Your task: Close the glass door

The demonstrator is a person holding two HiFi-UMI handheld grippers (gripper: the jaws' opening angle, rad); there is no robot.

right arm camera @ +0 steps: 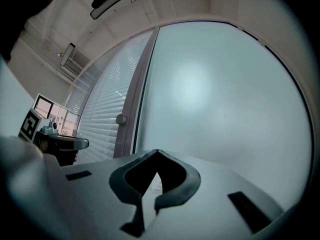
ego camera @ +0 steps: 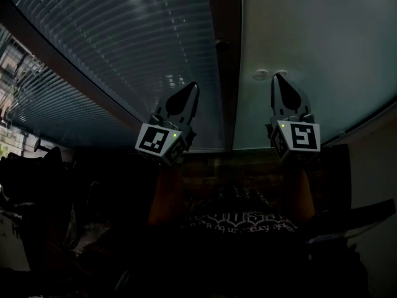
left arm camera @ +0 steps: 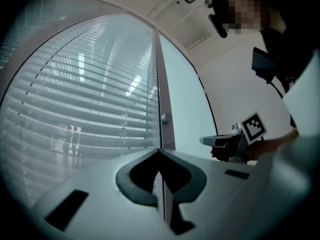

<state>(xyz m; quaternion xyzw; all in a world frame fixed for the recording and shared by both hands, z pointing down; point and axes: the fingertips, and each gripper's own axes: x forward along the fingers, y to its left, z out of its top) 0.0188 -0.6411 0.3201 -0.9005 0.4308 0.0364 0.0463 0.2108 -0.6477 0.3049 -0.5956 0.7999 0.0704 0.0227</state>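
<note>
Left gripper (ego camera: 189, 87) | jaws were seen pressed together, nothing held | raised before dark frame (ego camera: 226, 61) | right gripper (ego camera: 278, 76) | jaws likewise closed, empty | tip held just beside knob (ego camera: 260, 74) | frosted glass door (ego camera: 310, 42) was seen ahead-right, blinds (ego camera: 124, 42) ahead-left.

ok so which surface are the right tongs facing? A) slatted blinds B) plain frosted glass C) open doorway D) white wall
B: the right tongs, shut and empty, face the plain frosted glass panel; the horizontal slatted blinds sit left of the dark vertical frame.
</note>
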